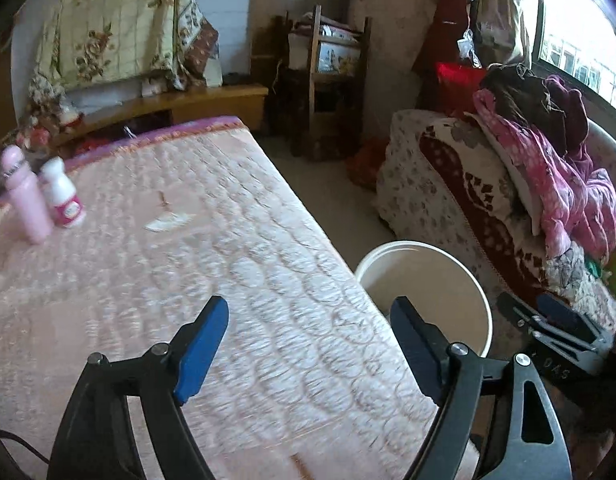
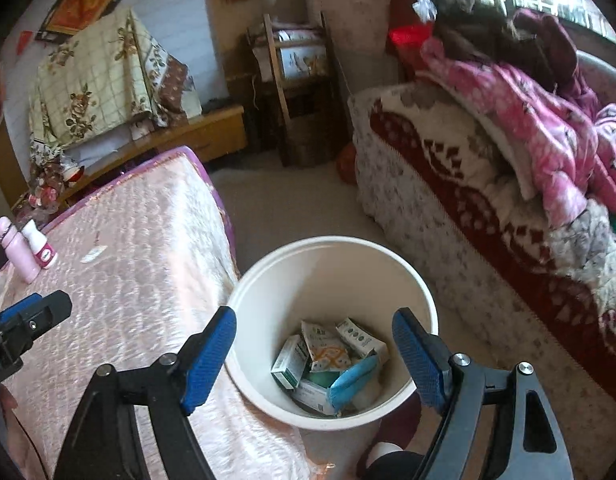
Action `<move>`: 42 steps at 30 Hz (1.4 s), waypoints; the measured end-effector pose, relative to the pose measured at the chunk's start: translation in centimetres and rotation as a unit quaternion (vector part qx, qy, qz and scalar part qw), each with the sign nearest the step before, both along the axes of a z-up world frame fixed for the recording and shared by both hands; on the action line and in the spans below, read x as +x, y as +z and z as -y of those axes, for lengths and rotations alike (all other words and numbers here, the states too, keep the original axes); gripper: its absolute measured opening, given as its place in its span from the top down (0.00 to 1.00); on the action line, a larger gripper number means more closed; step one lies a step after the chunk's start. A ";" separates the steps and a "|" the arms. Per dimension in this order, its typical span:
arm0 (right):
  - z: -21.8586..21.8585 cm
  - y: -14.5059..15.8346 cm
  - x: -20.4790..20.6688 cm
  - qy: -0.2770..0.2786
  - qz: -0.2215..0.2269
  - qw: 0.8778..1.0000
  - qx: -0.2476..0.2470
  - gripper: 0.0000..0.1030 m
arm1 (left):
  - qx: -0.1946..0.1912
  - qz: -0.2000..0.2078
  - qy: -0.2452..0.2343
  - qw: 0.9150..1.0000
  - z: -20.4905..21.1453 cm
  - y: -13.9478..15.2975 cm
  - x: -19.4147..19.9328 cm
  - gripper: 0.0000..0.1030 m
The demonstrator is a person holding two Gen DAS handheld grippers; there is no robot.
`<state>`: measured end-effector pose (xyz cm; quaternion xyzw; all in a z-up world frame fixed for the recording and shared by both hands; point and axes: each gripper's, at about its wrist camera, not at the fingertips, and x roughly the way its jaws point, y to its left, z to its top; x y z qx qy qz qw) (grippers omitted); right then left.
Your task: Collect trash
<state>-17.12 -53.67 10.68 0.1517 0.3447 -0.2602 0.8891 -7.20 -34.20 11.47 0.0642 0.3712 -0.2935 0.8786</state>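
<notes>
White plastic forms the bucket (image 2: 332, 332) standing on the floor between the pink quilted mattress (image 2: 139, 264) and the sofa (image 2: 448, 200) draped in a red and cream patterned blanket. Inside it, in the right wrist view, lies the collected trash (image 2: 332, 364): several small green and white cartons, a crumpled printed packet and a light blue soft piece near the front wall.

The right gripper (image 2: 314, 354) hangs directly above the bucket mouth, its 2 blue-padded fingers (image 2: 209, 360) spread wide with nothing between them. The left gripper (image 1: 310, 348) hovers over the mattress edge just beside the bucket (image 1: 428, 280), its fingers (image 1: 201, 352) also spread wide and empty. Each gripper shows at the margin of the other's view: the left one at the left edge of the right wrist picture, the right one low at the right of the left wrist picture.

On the far left of the mattress (image 1: 207, 240) stand 2 upright bottles, touching or nearly so: a tall pink bottle (image 1: 25, 196) and a shorter white bottle (image 1: 63, 194) with a pink label. Nearer the middle of the mattress lies a flat white scrap (image 1: 167, 222), with a small brown fleck just beyond it. A pink garment (image 1: 548, 176) is heaped on the sofa by the window.
</notes>
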 end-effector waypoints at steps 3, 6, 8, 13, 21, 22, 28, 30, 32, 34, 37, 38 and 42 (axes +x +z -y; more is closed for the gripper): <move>-2.0 1.5 -0.9 0.002 0.017 1.000 -0.015 0.20 | 0.000 0.020 0.002 1.000 -1.3 1.0 -1.1 0.19; -3.7 2.9 -1.7 0.003 0.031 0.999 -0.024 0.20 | -0.008 0.044 0.008 0.999 -3.1 2.4 -2.3 0.19; -4.8 3.8 -2.2 0.003 0.043 0.999 -0.029 0.20 | -0.011 0.060 0.012 0.998 -3.9 3.2 -3.0 0.19; -7.4 5.7 -3.1 0.006 0.059 0.997 -0.048 0.20 | -0.020 0.096 0.017 0.995 -5.3 5.0 -4.5 0.19; -9.9 8.1 -4.3 0.009 0.082 0.994 -0.068 0.19 | -0.035 0.134 0.029 0.990 -7.3 6.9 -6.4 0.19; -10.1 8.4 -4.4 0.010 0.084 0.994 -0.072 0.19 | -0.037 0.134 0.030 0.990 -7.4 7.0 -6.4 0.19; -11.2 9.8 -4.9 0.010 0.093 0.992 -0.088 0.19 | -0.044 0.135 0.037 0.989 -8.2 7.3 -6.5 0.19; -11.3 9.9 -5.0 0.009 0.097 0.991 -0.090 0.19 | -0.043 0.137 0.038 0.989 -8.3 7.5 -6.6 0.19; -11.3 10.1 -5.1 0.011 0.101 0.991 -0.086 0.19 | -0.044 0.140 0.039 0.988 -8.5 7.6 -6.6 0.19; -11.4 10.2 -5.1 0.013 0.105 0.991 -0.084 0.19 | -0.044 0.141 0.039 0.988 -8.6 7.6 -6.6 0.19; -11.5 10.4 -5.0 0.014 0.106 0.990 -0.091 0.19 | -0.042 0.141 0.040 0.988 -8.7 7.6 -6.4 0.19; -11.6 10.4 -5.0 0.015 0.106 0.990 -0.092 0.19 | -0.042 0.141 0.040 0.988 -8.7 7.6 -6.3 0.19; -11.8 10.6 -4.7 0.019 0.106 0.990 -0.095 0.19 | -0.043 0.138 0.041 0.989 -8.9 7.6 -6.2 0.19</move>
